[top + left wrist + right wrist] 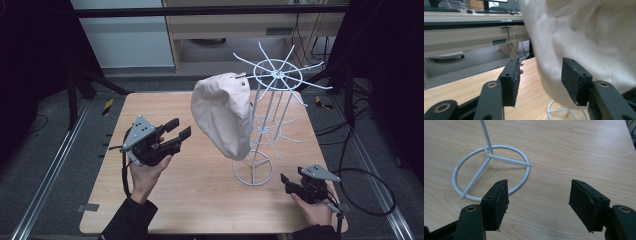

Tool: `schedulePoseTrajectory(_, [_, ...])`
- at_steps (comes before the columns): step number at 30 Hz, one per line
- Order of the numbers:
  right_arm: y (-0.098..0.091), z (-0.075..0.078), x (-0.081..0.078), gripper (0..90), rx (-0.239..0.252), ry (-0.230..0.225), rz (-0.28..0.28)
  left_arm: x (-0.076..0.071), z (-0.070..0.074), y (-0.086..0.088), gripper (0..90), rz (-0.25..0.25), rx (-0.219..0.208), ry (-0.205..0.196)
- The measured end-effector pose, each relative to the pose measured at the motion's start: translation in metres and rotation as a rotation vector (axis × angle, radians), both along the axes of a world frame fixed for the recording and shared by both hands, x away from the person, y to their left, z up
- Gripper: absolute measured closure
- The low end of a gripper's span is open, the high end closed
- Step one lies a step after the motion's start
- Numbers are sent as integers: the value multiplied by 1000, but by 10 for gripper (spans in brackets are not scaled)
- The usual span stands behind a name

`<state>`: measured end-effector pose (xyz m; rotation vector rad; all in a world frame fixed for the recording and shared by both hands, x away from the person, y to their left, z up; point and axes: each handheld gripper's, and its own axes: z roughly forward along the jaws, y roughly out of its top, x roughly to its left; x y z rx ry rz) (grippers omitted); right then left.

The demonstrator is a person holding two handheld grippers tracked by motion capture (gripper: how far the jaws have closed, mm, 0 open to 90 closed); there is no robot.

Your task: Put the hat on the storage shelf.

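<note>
A pale pink cap (222, 114) hangs from an arm of a white wire rack (276, 74) standing on the wooden table (200, 195). My left gripper (181, 131) is held above the table just left of the cap, pointing at it, its jaws open. In the left gripper view the cap (584, 37) hangs close beyond the left gripper (539, 72), and neither pad presses on it. My right gripper (286, 180) rests low near the table's front right, open and empty. In the right gripper view the rack's ring base (490, 173) lies just ahead of the right gripper (539, 195).
The rack's spokes (310, 82) stick out on all sides at two heights. Cables (365, 190) trail off the table's right edge. Metal rails (50, 165) run along both sides of the table. A desk (461, 37) stands behind the table.
</note>
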<state>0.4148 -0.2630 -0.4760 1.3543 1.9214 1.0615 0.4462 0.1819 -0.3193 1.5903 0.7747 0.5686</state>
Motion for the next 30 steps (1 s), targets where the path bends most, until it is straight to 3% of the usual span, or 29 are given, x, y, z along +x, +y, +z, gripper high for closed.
schedulePoseTrajectory(9, [0, 0, 0, 313, 3, 1, -3, -9, -27, 38, 409, 84, 59, 60])
schedulePoseTrajectory(15, [0, 0, 0, 305, 4, -1, -4, -12, -60, 63, 360, 149, 107, 149])
schedulePoseTrajectory(21, [1, -1, -1, 289, 8, 8, -8, -11, -95, 83, 318, 208, 182, 235])
schedulePoseTrajectory(30, [0, -4, 1, 256, -5, 12, -9, -13, -130, 107, 264, 261, 261, 312])
